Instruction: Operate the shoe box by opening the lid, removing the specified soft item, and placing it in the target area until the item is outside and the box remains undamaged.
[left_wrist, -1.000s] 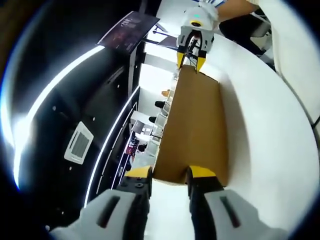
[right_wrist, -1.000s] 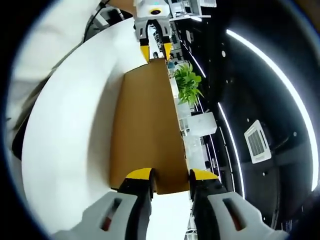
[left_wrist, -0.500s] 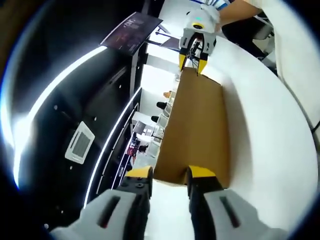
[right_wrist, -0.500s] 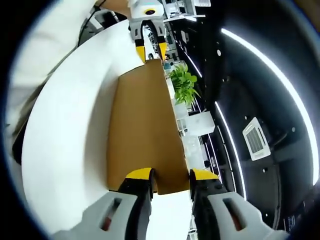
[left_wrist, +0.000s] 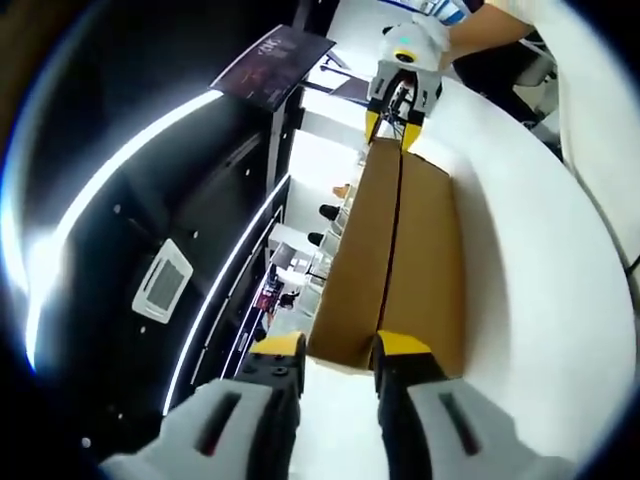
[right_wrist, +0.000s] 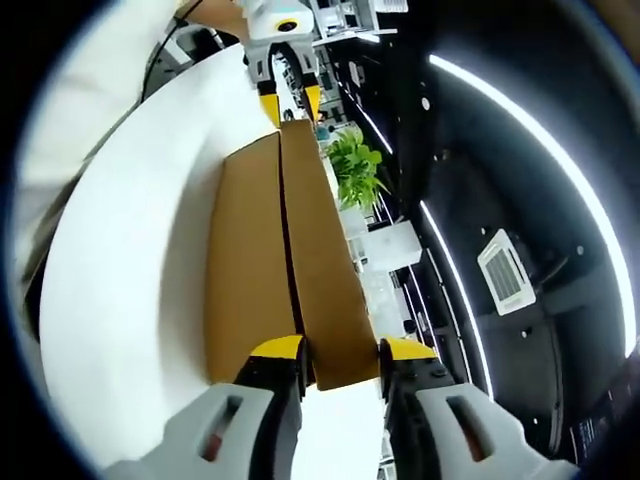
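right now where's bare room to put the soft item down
The white table is bare along the shoe box's long side out to its curved edge. Crowded at both box ends, where the left gripper and right gripper grip.

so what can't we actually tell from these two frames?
- Box contents: both views; the cardboard lid and box wall block the inside, so the soft item is unconfirmed.
- Jaw contact: left gripper and right gripper; the lid edge covers the inner pads.
- Target area: unidentifiable on the white table.
- Dark sign, left gripper view: text too small.
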